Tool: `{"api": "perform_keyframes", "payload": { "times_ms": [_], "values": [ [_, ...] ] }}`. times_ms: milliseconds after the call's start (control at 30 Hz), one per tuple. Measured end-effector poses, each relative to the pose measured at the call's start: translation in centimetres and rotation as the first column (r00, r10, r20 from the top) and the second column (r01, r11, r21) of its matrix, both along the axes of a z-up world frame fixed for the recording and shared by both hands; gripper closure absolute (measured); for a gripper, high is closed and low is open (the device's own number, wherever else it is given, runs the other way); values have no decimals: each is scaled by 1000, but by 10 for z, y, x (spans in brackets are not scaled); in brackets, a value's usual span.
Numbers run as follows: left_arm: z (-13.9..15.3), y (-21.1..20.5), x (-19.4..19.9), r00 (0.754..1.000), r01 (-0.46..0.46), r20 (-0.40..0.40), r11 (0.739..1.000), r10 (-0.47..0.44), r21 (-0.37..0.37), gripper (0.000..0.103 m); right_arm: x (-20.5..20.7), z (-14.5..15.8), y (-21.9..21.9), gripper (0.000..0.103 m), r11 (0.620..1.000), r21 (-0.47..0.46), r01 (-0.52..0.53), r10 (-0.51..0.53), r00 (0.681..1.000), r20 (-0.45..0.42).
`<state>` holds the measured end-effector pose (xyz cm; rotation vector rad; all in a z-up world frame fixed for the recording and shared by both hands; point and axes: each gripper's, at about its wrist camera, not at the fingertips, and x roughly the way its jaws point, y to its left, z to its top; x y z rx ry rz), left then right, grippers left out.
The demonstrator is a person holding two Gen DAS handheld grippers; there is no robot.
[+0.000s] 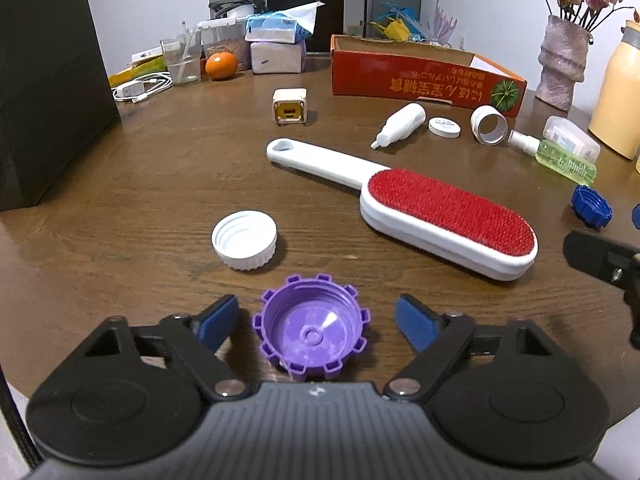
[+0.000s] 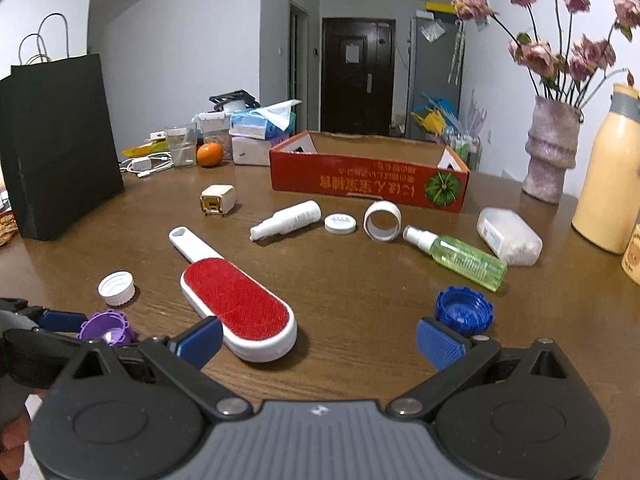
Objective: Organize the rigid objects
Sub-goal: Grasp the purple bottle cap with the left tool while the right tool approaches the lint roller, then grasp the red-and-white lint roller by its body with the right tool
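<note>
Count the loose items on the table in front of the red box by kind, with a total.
Open screw caps: 3, purple, white, blue
Bottles: 3, white, green, clear
Lint brush: 1
Charger cube: 1
Flat white lid: 1
White ring: 1
Total: 10

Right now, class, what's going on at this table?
A person holds a gripper in each hand over a wooden table scattered with small items. The left gripper sits low with its fingers either side of a purple cap, gaps showing on both sides, so it is not yet gripped. The right gripper is open near a blue cap and a red lint brush. The red cardboard box behind looks empty.
</note>
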<state>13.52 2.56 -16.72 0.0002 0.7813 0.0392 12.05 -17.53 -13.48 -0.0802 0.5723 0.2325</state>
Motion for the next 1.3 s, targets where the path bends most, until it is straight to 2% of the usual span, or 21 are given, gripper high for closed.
{"api": "perform_keyframes", "payload": {
  "times_ms": [67, 133, 333, 767, 1000, 1167, 1300],
  "values": [
    [2, 0, 0, 1000, 9, 13, 1000, -9, -1, 41, 1, -1, 2, 0, 1000, -12, -12, 12, 1000, 10],
    [3, 1, 1, 999, 25, 22, 1000, -25, -2, 48, 2, -3, 2, 0, 1000, -7, -22, 22, 1000, 22],
    [4, 4, 4, 999, 46, 21, 999, -46, -4, 48, 10, -8, 9, 0, 998, -21, -52, 53, 997, 50],
    [37, 30, 18, 993, 58, 97, 998, -59, 18, 48, 45, -24, 44, 0, 988, -41, -151, 149, 988, -38],
    [39, 45, 32, 993, 65, 94, 998, -66, 21, 48, 68, -36, 65, 1, 980, -64, -190, 184, 979, -93],
    [39, 53, 42, 994, 66, 86, 998, -67, 5, 48, 83, -43, 73, 6, 978, -83, -193, 181, 974, -139],
    [40, 60, 48, 994, 64, 86, 998, -63, -7, 48, 93, -43, 72, 6, 978, -38, -203, 194, 966, -169]
  ]
}}
